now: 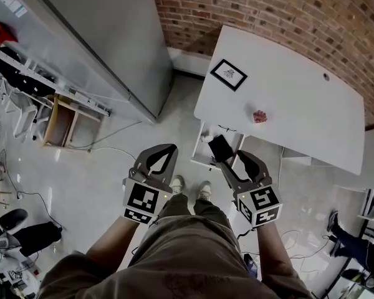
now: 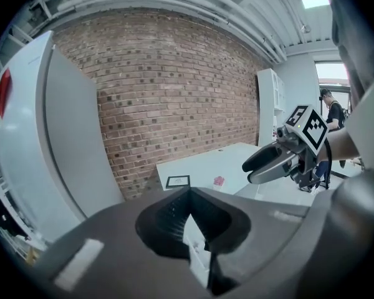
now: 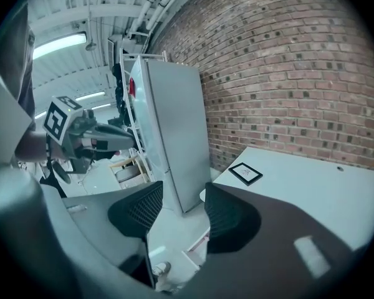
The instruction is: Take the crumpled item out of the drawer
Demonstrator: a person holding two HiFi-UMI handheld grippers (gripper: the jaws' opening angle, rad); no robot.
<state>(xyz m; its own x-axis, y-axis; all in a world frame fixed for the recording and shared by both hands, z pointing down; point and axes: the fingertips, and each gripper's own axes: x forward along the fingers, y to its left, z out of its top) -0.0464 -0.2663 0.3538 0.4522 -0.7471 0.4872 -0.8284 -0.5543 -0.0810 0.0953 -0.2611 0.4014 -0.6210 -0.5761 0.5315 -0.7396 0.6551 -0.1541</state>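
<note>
White table (image 1: 311, 98) holds the wad (image 1: 259, 116) at one o'clock from your right claw (image 1: 234, 154), spread; left claw (image 1: 162, 153), pressed together, lies farther.

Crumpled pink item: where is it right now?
In the head view the crumpled pink item lies on the white table, right of the black-framed picture and near the table's front edge.
</note>
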